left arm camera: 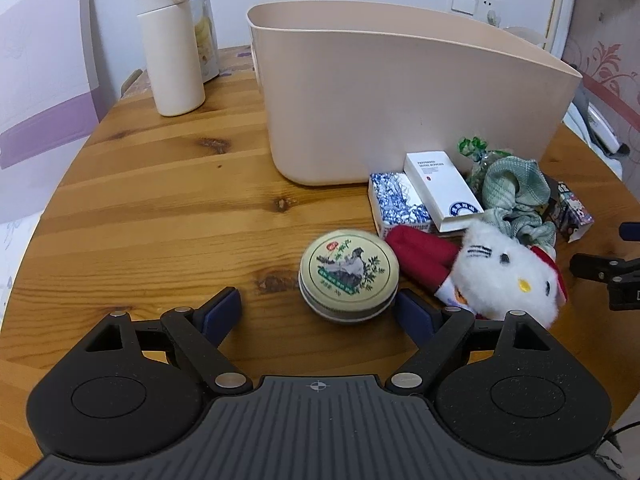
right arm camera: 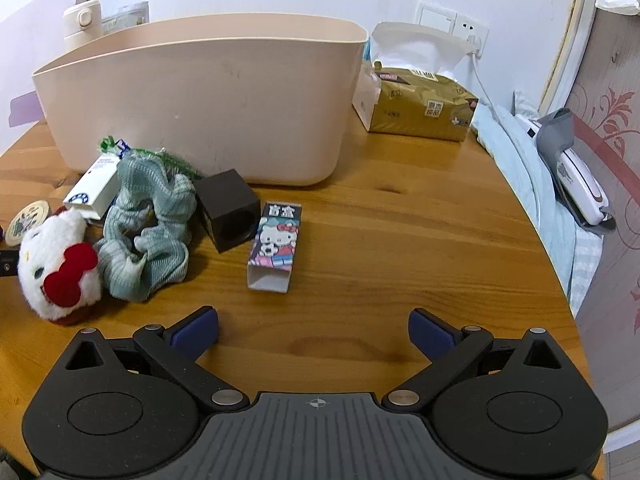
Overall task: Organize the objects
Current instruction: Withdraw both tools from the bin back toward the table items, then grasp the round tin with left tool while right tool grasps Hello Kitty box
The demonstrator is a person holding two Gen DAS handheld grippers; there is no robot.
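A beige plastic bin stands on the round wooden table; it also shows in the right wrist view. In front of it lie a round tin, a white plush cat, a blue-patterned box, a white box and a green scrunchie. My left gripper is open, just before the tin. My right gripper is open and empty over bare wood, short of a Hello Kitty box and a black cube.
A white flask stands at the table's back left. A tissue pack lies right of the bin. A bed with a white device is beyond the table's right edge. The right gripper's tip shows at the left view's edge.
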